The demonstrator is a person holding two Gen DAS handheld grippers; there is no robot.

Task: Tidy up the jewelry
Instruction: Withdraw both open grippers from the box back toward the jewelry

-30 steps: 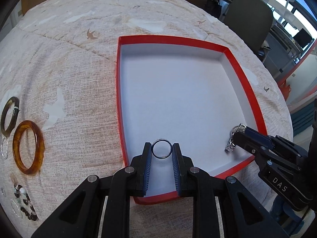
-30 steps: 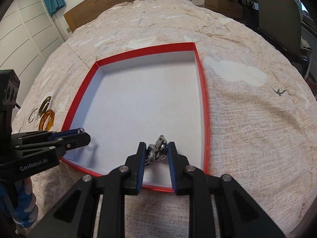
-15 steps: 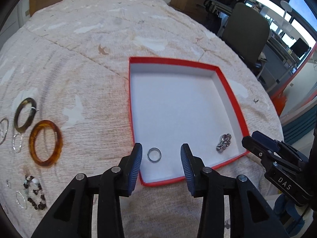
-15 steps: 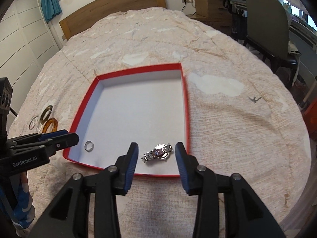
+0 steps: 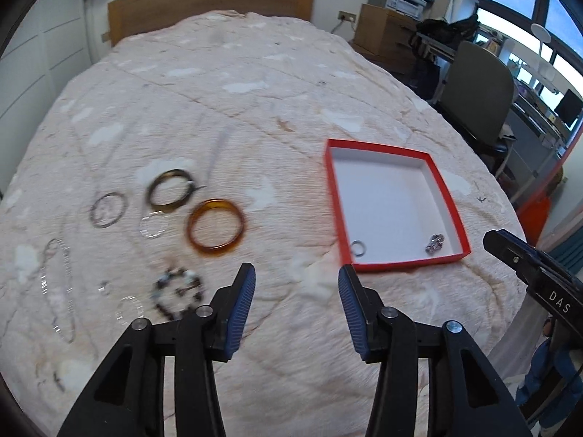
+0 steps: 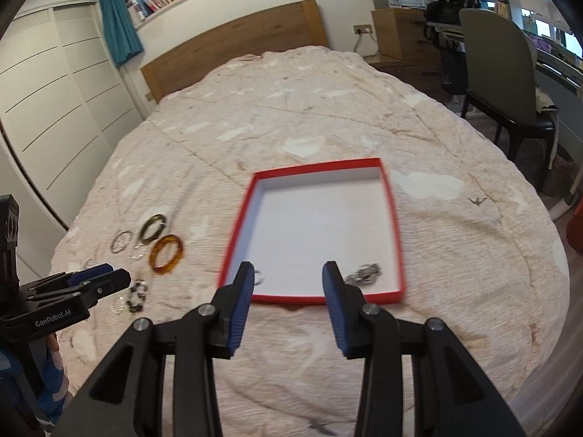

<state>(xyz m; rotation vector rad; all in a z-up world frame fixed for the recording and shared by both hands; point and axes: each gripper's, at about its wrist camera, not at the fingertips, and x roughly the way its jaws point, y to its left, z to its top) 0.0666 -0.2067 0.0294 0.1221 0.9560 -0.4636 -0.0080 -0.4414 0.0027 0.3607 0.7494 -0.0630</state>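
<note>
Both grippers have been drawn back and raised from the red box (image 5: 395,262) since the earlier frames, in which a small ring and a metal-link piece were held over its floor. The small ring (image 5: 357,247) is now seen lying in the near left corner of the box, and the metal-link piece (image 5: 435,244) near the near right corner, well apart from each other. The left gripper (image 5: 296,293) is shown above bare bedspread (image 5: 255,73), its jaws opening and nothing between them. The right gripper (image 6: 288,284) is held over the near rim of the box with its fingers parted and empty. To the left of the box, loose jewelry is spread on the bedspread: an amber bangle (image 5: 215,227), a dark bangle (image 5: 169,191) just beyond it, a thin grey ring (image 5: 108,209), a clear ring (image 5: 153,224) and a beaded bracelet (image 5: 178,293), all blurred by motion. An office chair (image 5: 477,98) is visible beside the bed, and a wooden headboard (image 6: 237,47) at its far end.
</note>
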